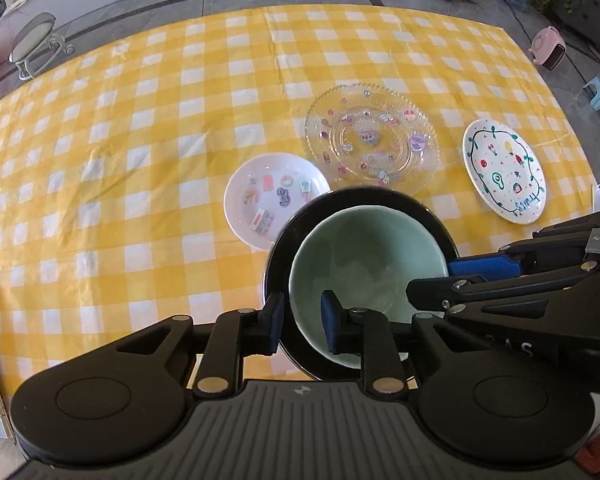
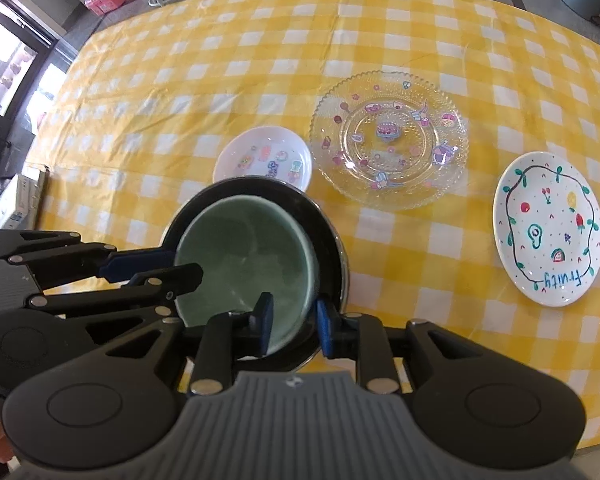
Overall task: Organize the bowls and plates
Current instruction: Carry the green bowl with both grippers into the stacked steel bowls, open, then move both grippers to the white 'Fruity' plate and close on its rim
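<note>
Bowls look done: green bowl [image 1: 364,264] nested in the black bowl [image 1: 278,256], near edge of the bench [image 1: 140,120]. Your left tongs [image 1: 302,322] and right tongs [image 2: 294,322] both clamp the stacked rims, one pad inside, one outside. Plates left, I'd say: small white plate [image 2: 260,152], glass plate [image 2: 388,140], fruit plate [image 2: 548,232] lie separate, unstacked
</note>
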